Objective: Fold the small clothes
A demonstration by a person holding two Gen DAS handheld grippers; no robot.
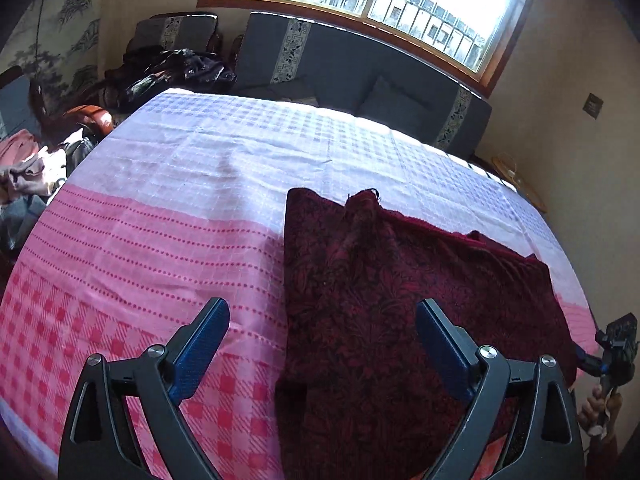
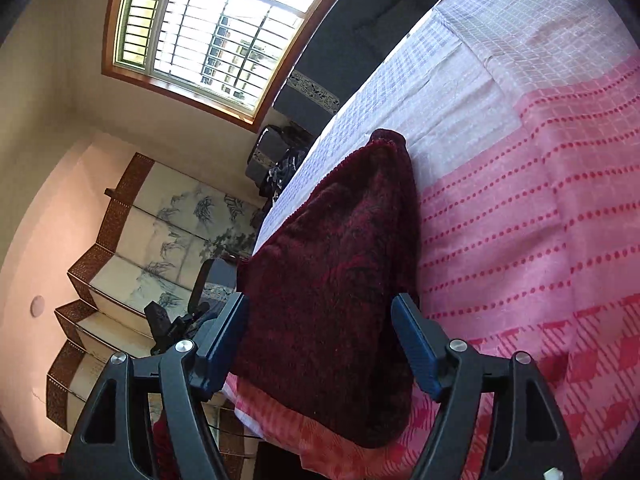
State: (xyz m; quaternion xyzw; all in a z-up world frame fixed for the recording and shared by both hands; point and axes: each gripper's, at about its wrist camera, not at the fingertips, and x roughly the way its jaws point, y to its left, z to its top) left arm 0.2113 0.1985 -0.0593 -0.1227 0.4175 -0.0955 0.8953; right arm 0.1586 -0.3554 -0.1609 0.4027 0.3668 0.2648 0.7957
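Note:
A dark red, fuzzy patterned garment [image 1: 400, 300] lies folded on the pink-and-white checked cloth [image 1: 152, 248] covering the table. My left gripper [image 1: 322, 308] hangs open just above the garment's near left part, nothing between its pads. In the right wrist view the same garment [image 2: 340, 300] stretches away along the table's edge. My right gripper [image 2: 320, 300] stands open around its near end, with the pads not pressing on it. The right gripper also shows at the far right of the left wrist view as a black tool [image 1: 618, 344] held by a hand [image 1: 596, 408].
A dark blue sofa [image 1: 360, 64] runs under the window beyond the table. Loose clothes [image 1: 24, 164] are piled off the table's left side, and a black jacket [image 1: 176, 72] lies on a chair. A painted folding screen [image 2: 160, 232] stands past the table's edge.

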